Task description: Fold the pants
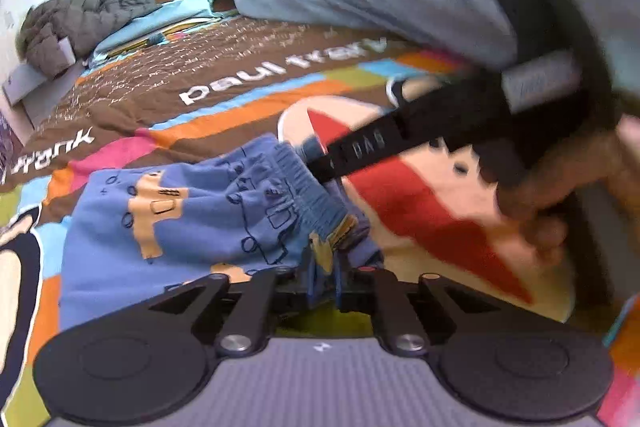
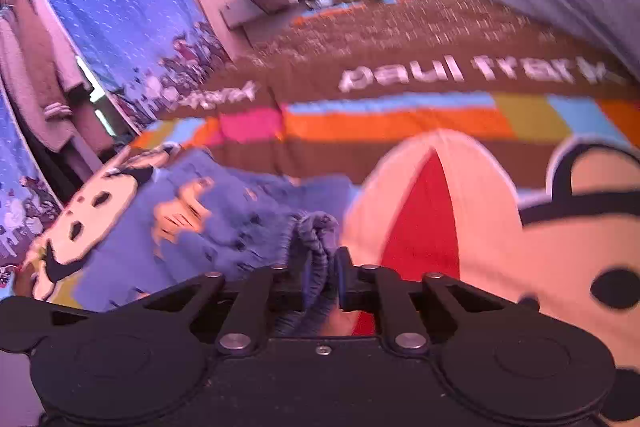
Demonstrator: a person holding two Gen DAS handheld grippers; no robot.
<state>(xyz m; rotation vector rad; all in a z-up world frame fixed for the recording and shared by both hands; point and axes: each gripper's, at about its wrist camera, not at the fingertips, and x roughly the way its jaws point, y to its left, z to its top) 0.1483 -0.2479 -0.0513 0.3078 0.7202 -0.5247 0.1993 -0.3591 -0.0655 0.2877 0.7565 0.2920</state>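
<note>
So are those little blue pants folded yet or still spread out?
Not neatly folded: the blue pants lie rumpled on the bedspread, waistband bunched and pinched by the left gripper and right gripper.

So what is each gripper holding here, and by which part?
Both hold the blue printed pants. The left gripper pinches a bunched edge beside the elastic waistband; the right gripper pinches the gathered waistband itself.

blur: right wrist view smeared, pants point(image 2: 240, 227) print unreadable | hidden: left gripper point(image 1: 324, 283) pads buried in cloth | cut off: bedspread point(image 1: 248, 107) lettering and person's hand point(image 1: 560, 187) at frame edge
</note>
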